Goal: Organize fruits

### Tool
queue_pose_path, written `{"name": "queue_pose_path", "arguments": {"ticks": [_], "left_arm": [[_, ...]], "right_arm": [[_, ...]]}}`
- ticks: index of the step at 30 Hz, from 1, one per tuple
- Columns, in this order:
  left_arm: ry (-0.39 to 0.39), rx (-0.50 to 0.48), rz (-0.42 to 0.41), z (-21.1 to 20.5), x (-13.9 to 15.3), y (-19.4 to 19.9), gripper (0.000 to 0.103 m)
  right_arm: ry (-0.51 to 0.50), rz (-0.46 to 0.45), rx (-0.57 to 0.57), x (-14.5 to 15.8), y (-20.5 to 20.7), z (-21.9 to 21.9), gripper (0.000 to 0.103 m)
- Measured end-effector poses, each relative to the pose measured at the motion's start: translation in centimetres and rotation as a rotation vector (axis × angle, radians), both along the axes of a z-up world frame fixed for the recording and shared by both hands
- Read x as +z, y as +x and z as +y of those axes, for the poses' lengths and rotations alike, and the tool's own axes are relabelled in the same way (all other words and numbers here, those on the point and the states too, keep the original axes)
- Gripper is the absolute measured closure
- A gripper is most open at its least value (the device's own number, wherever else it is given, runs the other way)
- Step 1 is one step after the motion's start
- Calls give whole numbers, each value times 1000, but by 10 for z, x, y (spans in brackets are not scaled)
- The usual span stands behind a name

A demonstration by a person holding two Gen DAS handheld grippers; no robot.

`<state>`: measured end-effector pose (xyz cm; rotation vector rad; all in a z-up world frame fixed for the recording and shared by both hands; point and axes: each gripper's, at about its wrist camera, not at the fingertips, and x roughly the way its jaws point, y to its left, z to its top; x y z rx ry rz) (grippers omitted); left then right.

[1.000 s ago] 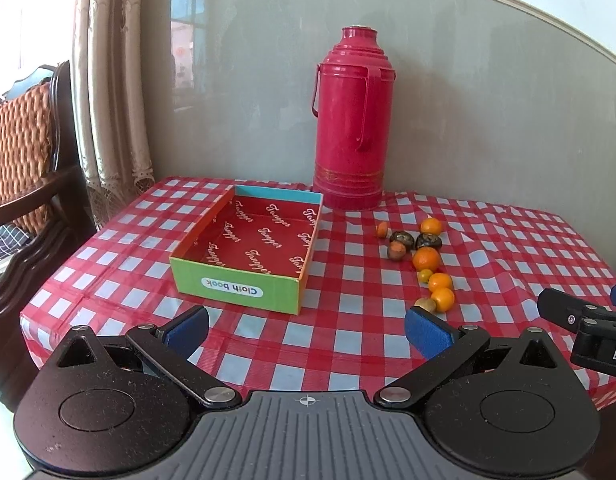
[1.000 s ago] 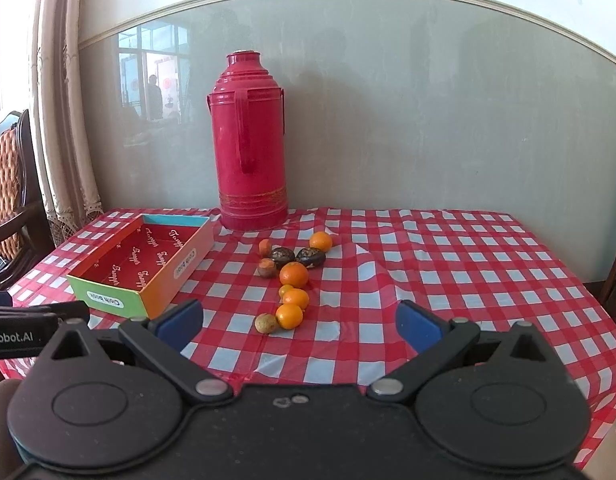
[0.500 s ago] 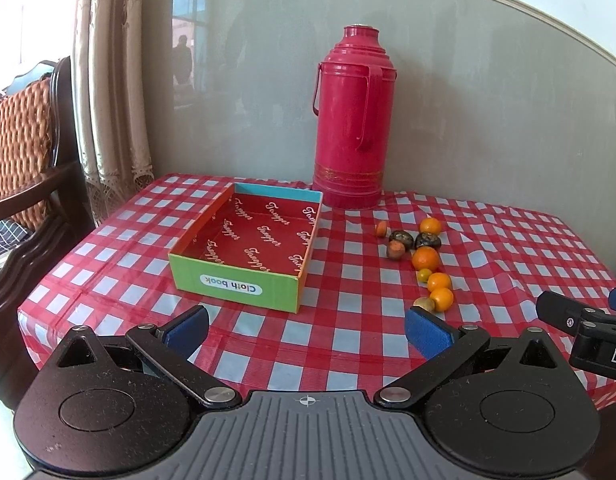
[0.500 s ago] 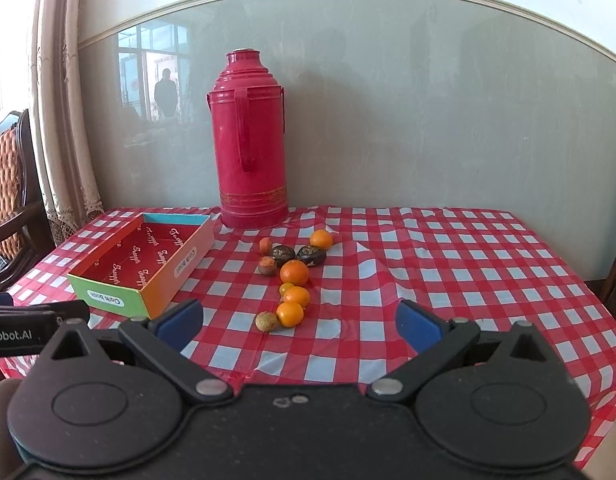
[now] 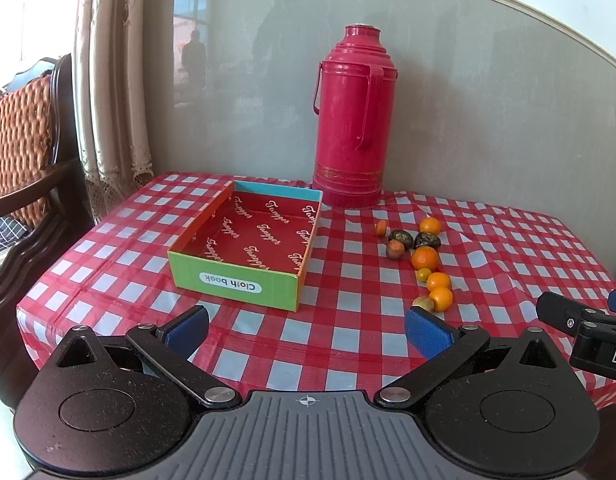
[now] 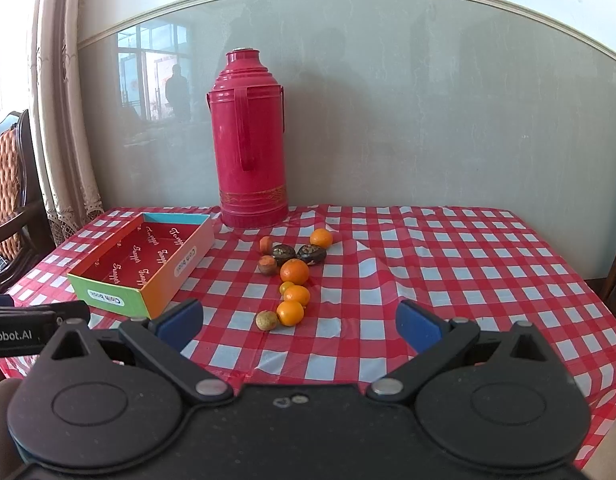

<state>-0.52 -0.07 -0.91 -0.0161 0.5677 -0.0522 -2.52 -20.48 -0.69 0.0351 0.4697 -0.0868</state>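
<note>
Here the left hand-held gripper (image 5: 306,327) hung above the near edge of the counter (image 5: 120,268), its blue-padded jaws spread wide with nothing between them. The right hand-held gripper (image 6: 299,319) was likewise spread and empty, held beside the left one over the same near edge. A red-and-white checked cloth covered the counter. The fruits (image 6: 294,278) lay loose on the cloth in a small cluster right of the cardboard box (image 5: 248,248): several small oranges (image 6: 294,271), two dark wrinkled fruits (image 6: 284,254), a couple of brownish ones and a pale round one (image 6: 266,320) nearest the grippers, just beside an orange. The box sat apart from the cluster, open-topped, with a red printed lining, a green front wall reading "Cloth book" upside down, and nothing in it. A tall red thermos flask (image 6: 252,140) stood upright behind the fruits, against the grey wall. A wooden chair (image 5: 24,152) stood at the left of the counter.
</note>
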Motion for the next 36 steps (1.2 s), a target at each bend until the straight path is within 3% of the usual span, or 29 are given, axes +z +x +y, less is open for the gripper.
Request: {"name": "queue_pose_path", "arguments": {"ticks": [27,36], "left_arm": [[-8,2,0,1,0,0,0],[31,-6,-6,-3,-3,8,0]], "right_arm": [[4,4,-12,0,-1,-2,6],[18,9,-37,-4,-1,-9,6]]}}
